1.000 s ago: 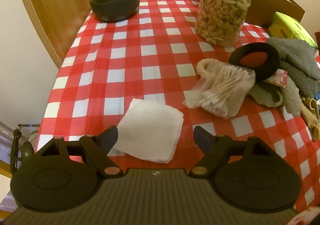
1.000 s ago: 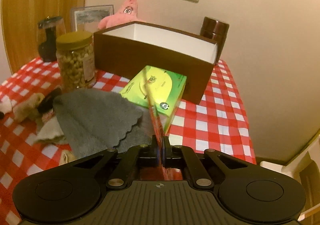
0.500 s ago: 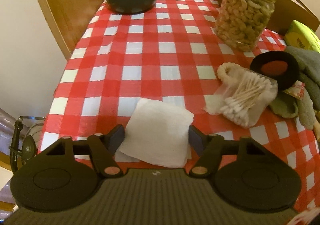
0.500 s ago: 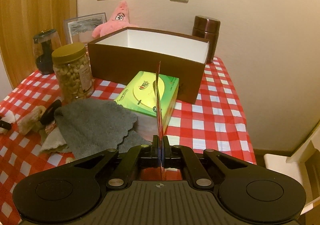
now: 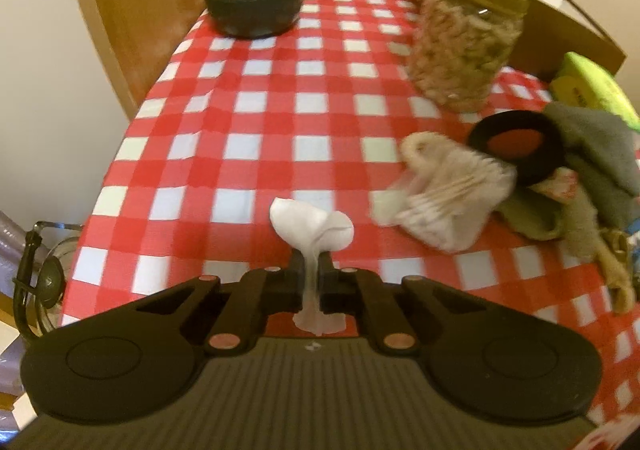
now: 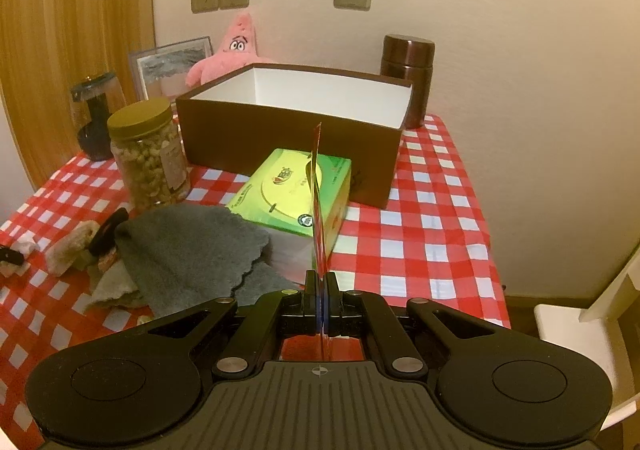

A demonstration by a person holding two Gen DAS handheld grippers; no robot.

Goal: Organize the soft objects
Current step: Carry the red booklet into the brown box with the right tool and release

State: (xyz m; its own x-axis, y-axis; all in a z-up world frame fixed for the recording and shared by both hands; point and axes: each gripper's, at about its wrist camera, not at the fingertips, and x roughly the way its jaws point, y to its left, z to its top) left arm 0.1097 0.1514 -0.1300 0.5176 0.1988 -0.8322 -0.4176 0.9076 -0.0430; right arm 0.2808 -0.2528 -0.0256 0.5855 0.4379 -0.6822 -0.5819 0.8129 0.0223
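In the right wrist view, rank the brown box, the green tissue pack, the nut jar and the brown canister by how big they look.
1. brown box
2. green tissue pack
3. nut jar
4. brown canister, though it stands farthest back, so jar versus canister is unsure.

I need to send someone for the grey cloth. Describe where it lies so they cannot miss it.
Start from the big brown box with the white inside, on the red-checked tablecloth. In front of it lies a green tissue pack, and the grey cloth overlaps that pack's near corner. It is the only dark grey, scallop-edged fabric; the scraps beside it are pale.
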